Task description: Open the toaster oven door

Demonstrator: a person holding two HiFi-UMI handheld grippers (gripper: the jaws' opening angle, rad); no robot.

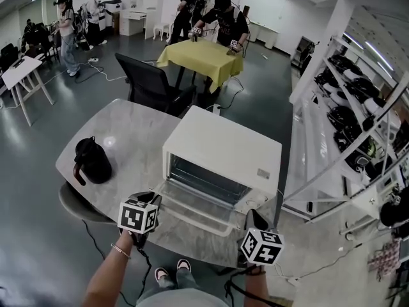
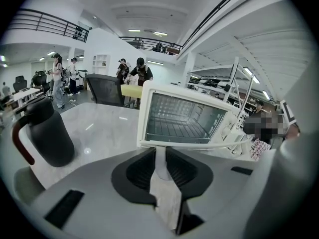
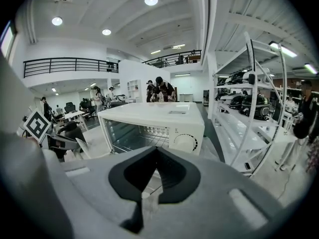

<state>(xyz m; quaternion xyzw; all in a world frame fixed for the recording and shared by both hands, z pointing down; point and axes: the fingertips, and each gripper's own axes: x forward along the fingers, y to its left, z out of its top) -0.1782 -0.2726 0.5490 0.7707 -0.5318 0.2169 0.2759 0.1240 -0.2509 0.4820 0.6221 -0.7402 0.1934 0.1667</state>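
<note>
A pale marble-patterned bench [image 1: 128, 139] stands on a glossy grey floor in an open-plan workroom, with a black office chair [image 1: 150, 82] behind it, a yellow-clothed table [image 1: 201, 56] where people stand beyond, and white shelving [image 1: 345, 107] along the right wall. A black jug [image 1: 92, 160] sits at the bench's left end.

The white toaster oven [image 1: 223, 142] sits towards the bench's right side. Its glass door [image 1: 198, 206] is folded down flat towards the person and the cavity is open.

The left tongs [image 2: 160, 168] are clenched on the door handle [image 2: 199, 146] near its left end, a white strip of it pinched between the dark pads. The right tongs [image 3: 144, 193] hover just off the door's right corner, jaws drawn together on nothing.

Only the left gripper view looks into the cavity, showing the wire rack [image 2: 174, 128]. Only the right gripper view shows the control dial [image 3: 185, 142] on the oven's front panel. The head view alone takes in both marker cubes and the person's forearms.
</note>
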